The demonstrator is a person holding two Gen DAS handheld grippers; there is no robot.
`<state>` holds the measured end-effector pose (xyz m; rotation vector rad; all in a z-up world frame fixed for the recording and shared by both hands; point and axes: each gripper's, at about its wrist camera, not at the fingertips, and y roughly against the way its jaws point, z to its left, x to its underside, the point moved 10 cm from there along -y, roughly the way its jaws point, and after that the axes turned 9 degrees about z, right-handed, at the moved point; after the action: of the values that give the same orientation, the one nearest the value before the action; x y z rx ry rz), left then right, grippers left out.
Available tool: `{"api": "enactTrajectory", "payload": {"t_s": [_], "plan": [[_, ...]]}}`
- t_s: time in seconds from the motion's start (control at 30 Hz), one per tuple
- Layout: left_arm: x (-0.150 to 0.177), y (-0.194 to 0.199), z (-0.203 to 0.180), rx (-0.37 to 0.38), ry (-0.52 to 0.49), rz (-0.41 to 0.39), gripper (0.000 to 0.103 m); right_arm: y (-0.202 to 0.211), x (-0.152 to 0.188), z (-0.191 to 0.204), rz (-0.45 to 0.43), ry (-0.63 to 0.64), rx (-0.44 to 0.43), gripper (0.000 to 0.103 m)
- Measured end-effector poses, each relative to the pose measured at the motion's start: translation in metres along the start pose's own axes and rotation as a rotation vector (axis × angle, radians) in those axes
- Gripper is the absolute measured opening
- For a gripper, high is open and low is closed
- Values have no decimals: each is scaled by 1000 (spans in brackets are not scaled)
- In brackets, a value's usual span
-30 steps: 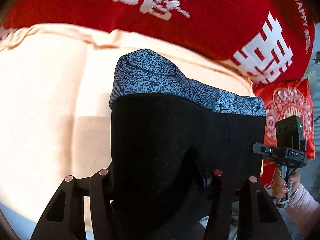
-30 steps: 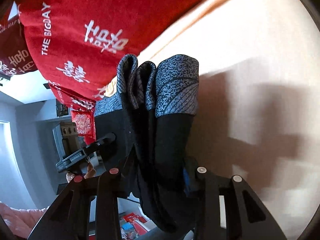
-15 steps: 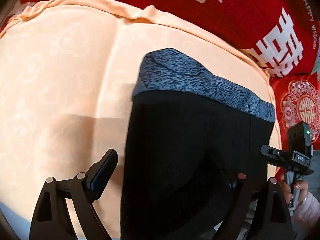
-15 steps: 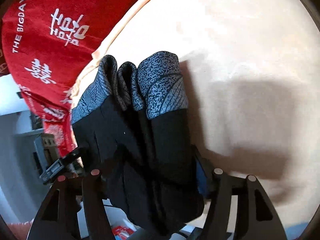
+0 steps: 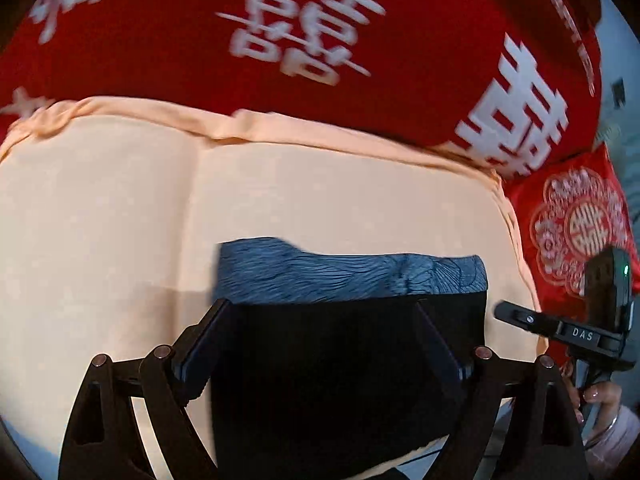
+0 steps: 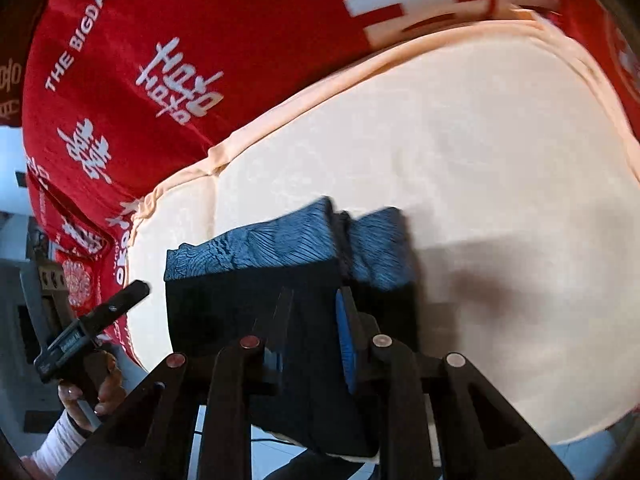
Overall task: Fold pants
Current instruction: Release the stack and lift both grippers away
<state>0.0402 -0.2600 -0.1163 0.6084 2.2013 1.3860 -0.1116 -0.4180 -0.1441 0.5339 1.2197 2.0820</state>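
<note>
The folded pants (image 5: 344, 344) are black with a blue-grey patterned band along the far edge. They lie flat on the peach sheet (image 5: 120, 208) near its front edge. My left gripper (image 5: 320, 320) is open, its fingers spread wide on either side of the pants. In the right wrist view the pants (image 6: 248, 292) lie under my right gripper (image 6: 314, 304), whose fingers stand a little apart over the fabric; I cannot tell whether they pinch it. The other gripper shows at each view's edge.
A red quilt with white characters (image 5: 280, 40) lies beyond the sheet. A red patterned cushion (image 5: 576, 224) sits at the right. The sheet's front edge (image 6: 580, 428) drops off to the floor.
The pants went from hanging in both grippers to lying flat on the sheet. My left gripper opened and let go. My right gripper's fingers drew closer together.
</note>
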Motion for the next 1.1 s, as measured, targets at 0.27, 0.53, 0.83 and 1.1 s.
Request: {"api": "enactTrajectory", "payload": {"t_s": [0.27, 0.53, 0.83, 1.1], "plan": [[18, -51, 47, -103, 98, 91, 91, -32, 0, -13, 38, 40, 61, 15], [36, -26, 45, -267, 82, 89, 91, -13, 22, -30, 49, -31, 167, 41], [87, 13, 19, -368, 13, 116, 103, 14, 99, -37, 82, -66, 266, 65], [123, 33, -7, -374, -23, 172, 103, 30, 137, -1, 75, -21, 303, 79]]}}
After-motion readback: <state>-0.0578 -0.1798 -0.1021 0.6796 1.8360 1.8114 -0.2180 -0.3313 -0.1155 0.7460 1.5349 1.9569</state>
